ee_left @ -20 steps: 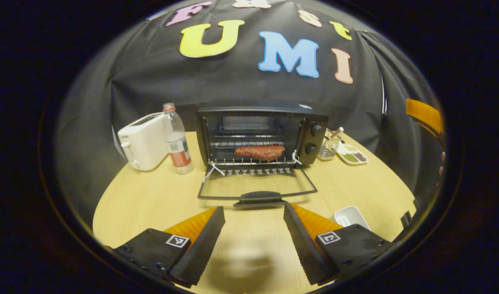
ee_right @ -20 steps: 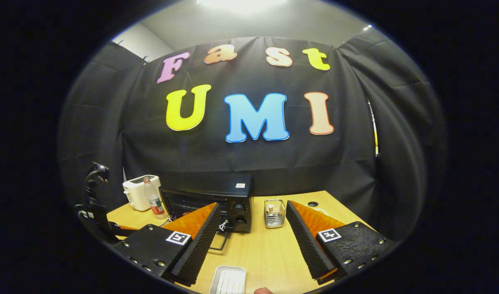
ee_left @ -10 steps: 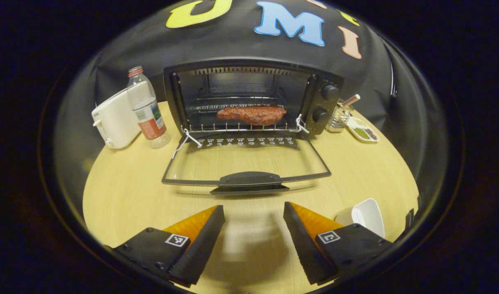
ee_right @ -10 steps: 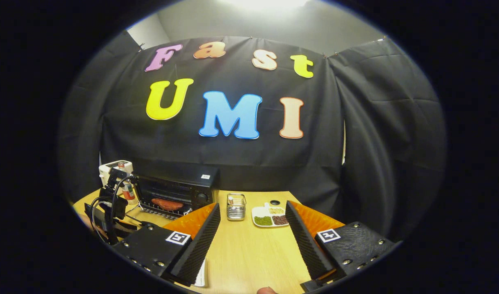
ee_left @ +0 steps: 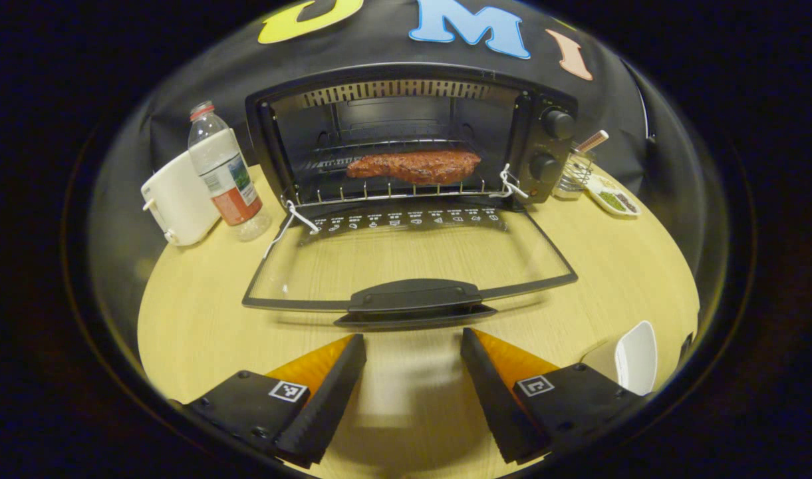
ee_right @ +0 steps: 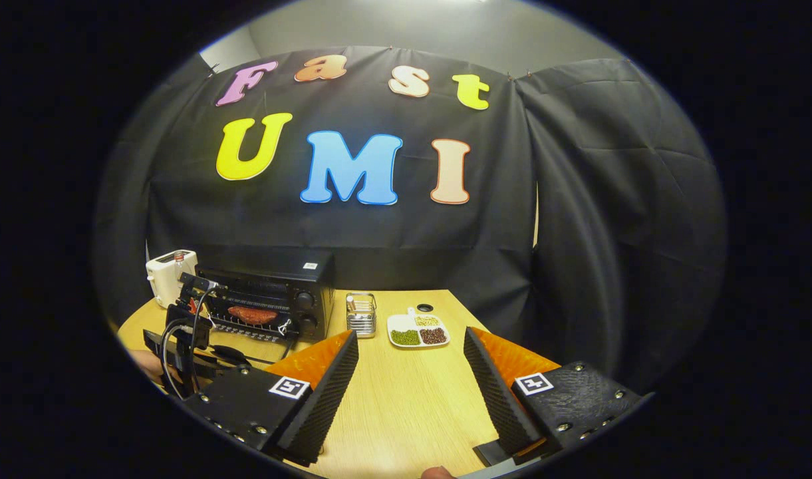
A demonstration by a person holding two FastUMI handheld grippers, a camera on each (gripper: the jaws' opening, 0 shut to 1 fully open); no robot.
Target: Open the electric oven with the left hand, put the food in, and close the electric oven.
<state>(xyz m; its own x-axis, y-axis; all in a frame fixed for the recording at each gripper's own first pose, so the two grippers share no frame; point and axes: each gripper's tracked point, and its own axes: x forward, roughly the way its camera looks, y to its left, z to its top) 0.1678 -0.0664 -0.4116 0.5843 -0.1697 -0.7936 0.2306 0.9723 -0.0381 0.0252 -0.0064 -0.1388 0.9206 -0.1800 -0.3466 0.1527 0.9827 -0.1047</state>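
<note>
A black electric oven (ee_left: 406, 126) stands at the back of the round wooden table with its glass door (ee_left: 409, 256) folded flat down. A brown slab of meat (ee_left: 415, 166) lies on the wire rack inside. The door's black handle (ee_left: 415, 296) is just ahead of my left gripper (ee_left: 412, 352), which is open and empty above the table. In the right gripper view the oven (ee_right: 266, 293) sits far left with the meat (ee_right: 251, 314) inside, and the left gripper's body with its cable (ee_right: 183, 339) is in front of it. My right gripper (ee_right: 411, 362) is open, holding nothing.
A white toaster (ee_left: 173, 199) and a plastic bottle (ee_left: 223, 179) stand left of the oven. A wire holder (ee_left: 573, 174) and a small dish of beans (ee_left: 615, 199) are on its right. A white tray (ee_left: 628, 356) lies at the table's near right edge.
My left gripper has moved closer to the oven and lower, so the door handle is now right in front of its fingers. My right gripper has swung rightward, away from the oven.
</note>
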